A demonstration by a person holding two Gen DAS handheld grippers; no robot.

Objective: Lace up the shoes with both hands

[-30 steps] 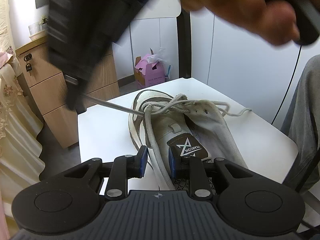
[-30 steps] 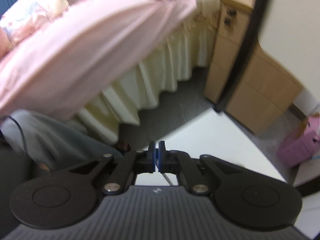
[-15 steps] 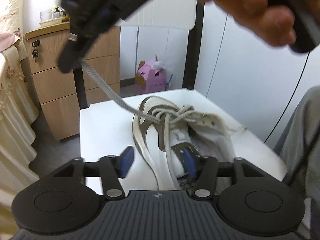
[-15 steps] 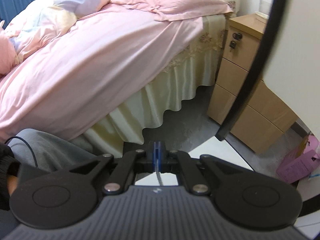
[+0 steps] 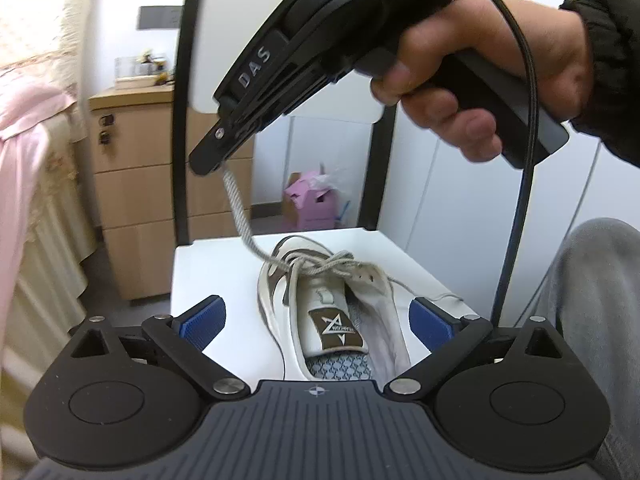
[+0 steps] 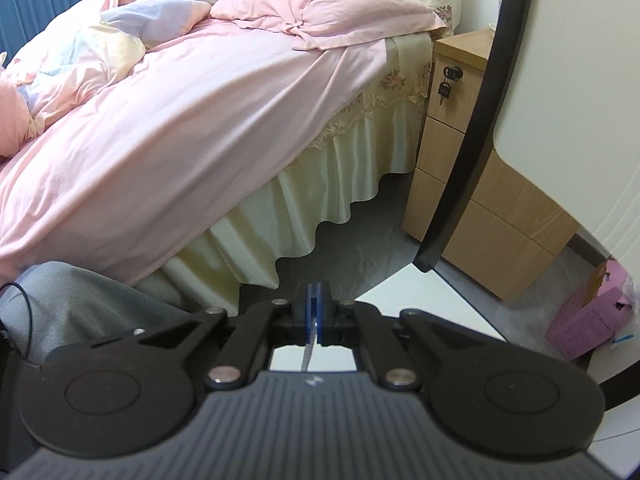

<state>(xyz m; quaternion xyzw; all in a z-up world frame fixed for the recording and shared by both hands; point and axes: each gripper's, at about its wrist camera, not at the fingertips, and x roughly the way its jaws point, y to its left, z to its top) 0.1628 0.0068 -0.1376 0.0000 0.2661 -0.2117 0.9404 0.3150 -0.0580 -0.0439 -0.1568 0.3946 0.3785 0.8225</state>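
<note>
Left wrist view has the shoe (image 5: 332, 312) lying on the white bench (image 5: 216, 276) dead centre of the frame, toe pointing away, laces half knotted across the upper eyelets. The left tongs (image 5: 316, 322) are opening wide, blue pads either side of the tongue with nothing pinched between them, so I'd guess that side is freed up to go for another strand. Upper middle of the frame, the right tongs (image 5: 208, 166) are clamped tight on one lace (image 5: 240, 220) and holding it up and left, taut from the knot, probably to cinch things and keep that strand clear of the tangle. The other lace end (image 5: 424, 294) trails loose to the right on the bench. Right wrist view just shows the lace nipped between closed pads (image 6: 314, 316), with the bed (image 6: 180, 112) behind
</note>
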